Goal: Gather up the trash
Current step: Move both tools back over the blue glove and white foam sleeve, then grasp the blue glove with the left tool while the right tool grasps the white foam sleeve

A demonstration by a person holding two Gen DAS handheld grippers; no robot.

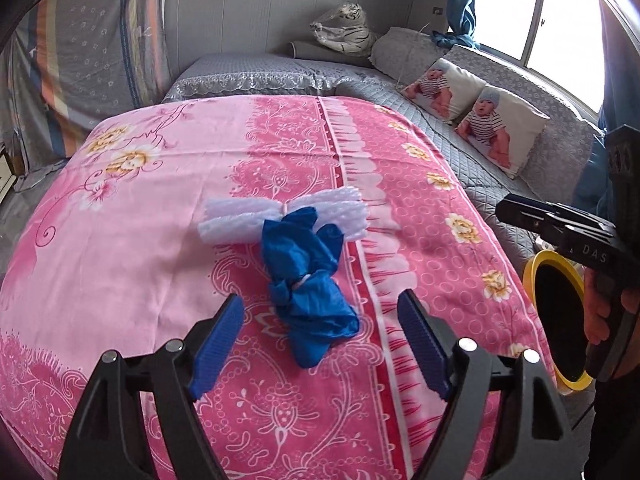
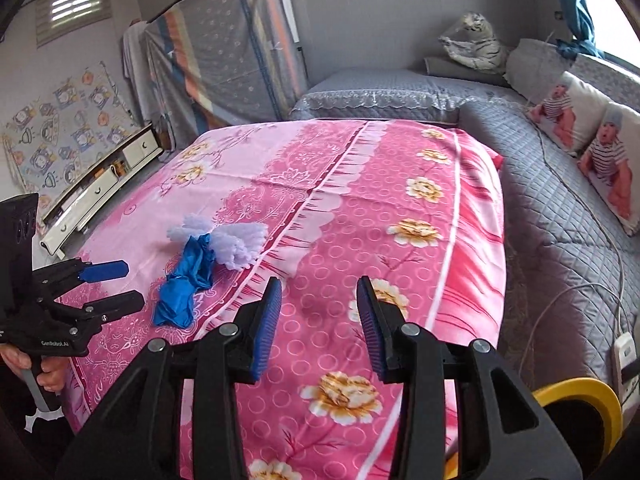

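Observation:
A crumpled blue glove [image 1: 310, 286] lies on the pink flowered sheet [image 1: 120, 260], and a white foam net sleeve [image 1: 240, 216] lies just behind it, touching it. My left gripper [image 1: 322, 322] is open, with its blue pads either side of the glove's near end, just above the sheet. In the right wrist view the glove [image 2: 182, 286] and the foam net [image 2: 236, 242] lie at the left, with the left gripper [image 2: 120, 284] beside them. My right gripper [image 2: 318, 300] is open and empty over the sheet, well to the right of the trash.
A yellow-rimmed bin [image 1: 560, 320] with a black liner stands off the bed's right edge; it also shows in the right wrist view [image 2: 584, 408]. A grey quilted sofa [image 2: 560, 200] with baby-print cushions [image 1: 500, 128] runs along the right. A white power strip [image 2: 624, 356] lies near the bin.

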